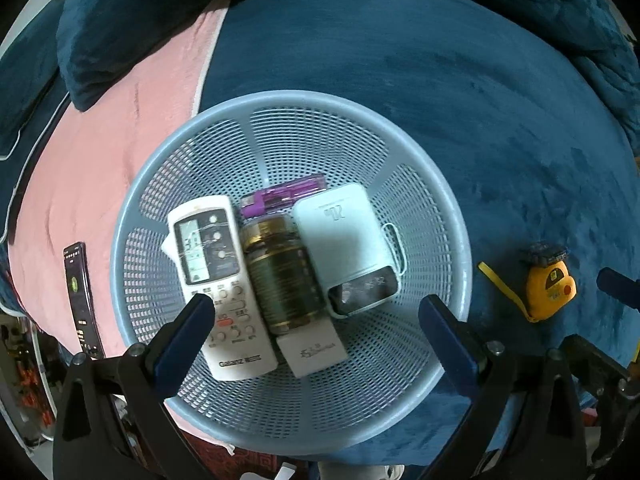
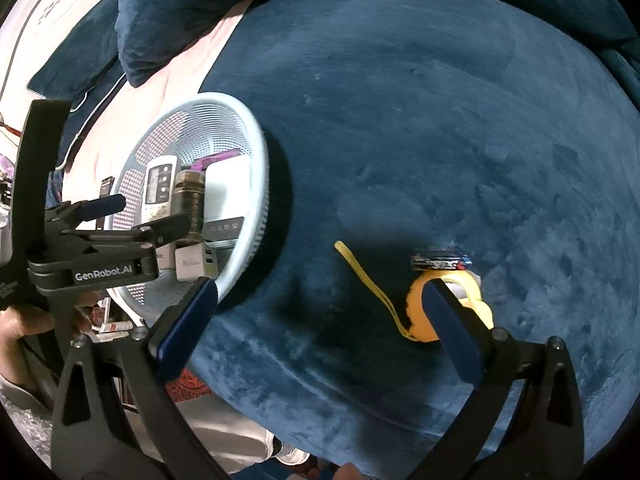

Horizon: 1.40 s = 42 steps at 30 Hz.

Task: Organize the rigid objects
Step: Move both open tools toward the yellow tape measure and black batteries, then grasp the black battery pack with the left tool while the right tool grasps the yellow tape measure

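Note:
A pale blue mesh basket [image 1: 432, 184] rests on a blue velvet sofa seat. In it lie a white air-conditioner remote [image 1: 218, 280], a dark green jar with a gold lid [image 1: 282, 272], a light blue power bank [image 1: 348, 236], a purple lighter [image 1: 282, 196] and a white charger [image 1: 312, 350]. My left gripper [image 1: 316, 328] hovers open over the basket, holding nothing. A yellow tape measure [image 2: 420, 304] lies on the seat to the basket's right, its strap stretched left. My right gripper [image 2: 320, 332] is open, its right finger [image 2: 456, 332] just in front of the tape measure.
A black remote [image 1: 82, 300] lies on the pink blanket [image 1: 100, 168] left of the basket. Blue cushions [image 1: 132, 28] line the back. The seat [image 2: 420, 140] beyond the tape measure is bare velvet. A person's hand [image 2: 24, 324] holds the left gripper's handle.

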Available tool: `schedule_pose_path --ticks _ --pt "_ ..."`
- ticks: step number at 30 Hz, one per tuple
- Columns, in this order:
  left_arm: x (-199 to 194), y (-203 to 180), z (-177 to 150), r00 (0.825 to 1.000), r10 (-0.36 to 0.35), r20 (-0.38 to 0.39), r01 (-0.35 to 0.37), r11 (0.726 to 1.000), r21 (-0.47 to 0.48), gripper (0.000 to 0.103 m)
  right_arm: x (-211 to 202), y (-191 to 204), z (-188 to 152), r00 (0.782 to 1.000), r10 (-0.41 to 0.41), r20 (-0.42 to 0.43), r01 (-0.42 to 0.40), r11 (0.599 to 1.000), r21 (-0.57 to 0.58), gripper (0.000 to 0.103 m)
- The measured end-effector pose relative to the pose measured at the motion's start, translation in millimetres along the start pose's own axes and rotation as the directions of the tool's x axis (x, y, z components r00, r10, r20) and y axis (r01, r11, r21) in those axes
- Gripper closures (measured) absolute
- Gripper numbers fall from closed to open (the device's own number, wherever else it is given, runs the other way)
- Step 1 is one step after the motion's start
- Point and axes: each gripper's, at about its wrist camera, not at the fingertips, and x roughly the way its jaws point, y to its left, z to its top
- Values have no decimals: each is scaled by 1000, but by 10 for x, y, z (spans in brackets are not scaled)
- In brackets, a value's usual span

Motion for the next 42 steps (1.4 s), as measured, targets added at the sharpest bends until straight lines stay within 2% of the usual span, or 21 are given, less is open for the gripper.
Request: schedule_pose_path --ticks 8,26,34,39,41,42 --pt "-9 -290 32 1000 -16 5 16 998 60 1 -8 -270 -54 1000 -4 -20 5 999 38 0" --pt "42 -1025 123 998 -69 -6 69 982 175 1 -7 -1076 -261 997 -62 -47 70 978 197 0" --pt "102 -1279 165 996 -85 -17 87 975 206 1 222 -1130 -385 992 -59 -111 79 980 182 0" --pt "102 -1299 213 996 -85 0 83 978 192 1 378 -1024 -357 991 -47 -125 61 992 111 1" --pt "125 -1268 226 996 -84 -3 83 980 181 1 458 -955 -338 990 -50 -131 61 995 81 3" --pt "135 -1255 226 997 -82 -6 81 981 179 1 506 -925 -329 990 -50 -135 60 996 71 7"
